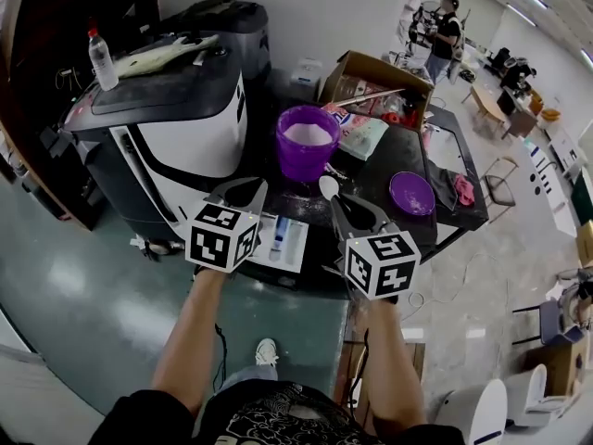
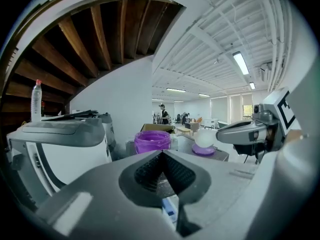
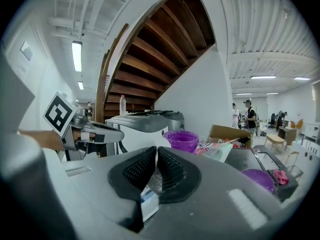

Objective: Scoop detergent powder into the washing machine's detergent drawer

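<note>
The washing machine stands at the left, with its detergent drawer pulled out just below my two grippers. A purple bucket holding pale powder sits on the dark table behind the drawer. My right gripper is shut on a white scoop, whose bowl sticks up past the jaw tips; the scoop also shows in the left gripper view. My left gripper is shut on nothing, level with the right one and to its left. Both hover over the drawer.
A purple lid and a pink cloth lie on the table at the right. An open cardboard box stands behind the bucket. A plastic bottle stands on the machine's top. A person stands far back.
</note>
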Tool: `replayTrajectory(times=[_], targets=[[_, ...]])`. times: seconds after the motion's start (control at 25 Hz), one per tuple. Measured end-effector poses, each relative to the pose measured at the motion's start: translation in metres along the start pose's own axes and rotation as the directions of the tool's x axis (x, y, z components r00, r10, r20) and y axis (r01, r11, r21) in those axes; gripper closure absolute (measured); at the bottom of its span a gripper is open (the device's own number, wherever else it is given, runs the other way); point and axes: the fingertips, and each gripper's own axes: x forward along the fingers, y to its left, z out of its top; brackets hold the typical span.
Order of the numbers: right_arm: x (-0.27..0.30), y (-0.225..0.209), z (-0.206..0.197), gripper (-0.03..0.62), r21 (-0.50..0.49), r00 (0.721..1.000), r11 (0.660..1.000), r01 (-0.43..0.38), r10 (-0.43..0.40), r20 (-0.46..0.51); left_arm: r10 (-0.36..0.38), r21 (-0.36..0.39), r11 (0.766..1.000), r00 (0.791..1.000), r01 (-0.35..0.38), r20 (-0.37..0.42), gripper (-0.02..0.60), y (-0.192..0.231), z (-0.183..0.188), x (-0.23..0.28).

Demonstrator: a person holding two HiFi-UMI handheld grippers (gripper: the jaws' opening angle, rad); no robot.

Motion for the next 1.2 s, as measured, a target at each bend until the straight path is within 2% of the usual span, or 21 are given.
replayTrajectory(times=[0.76,1.2], targets=[[0.080,-0.016,0.025,0.556,-0.023,0.998,0.998,0.053,-0.053,-0.021,-0.059,0.012,0.998,0.998,0.059,-0.001,0.581,0.070,0.015,0.059],[0.098,-0.028,0.032,0.556,-0.065,0.997,0.995,0.070,-0.072,-0.038,-0.067,0.035,0.997,0.998,0.067,-0.004,0.580,0.082,0.014,0.070]])
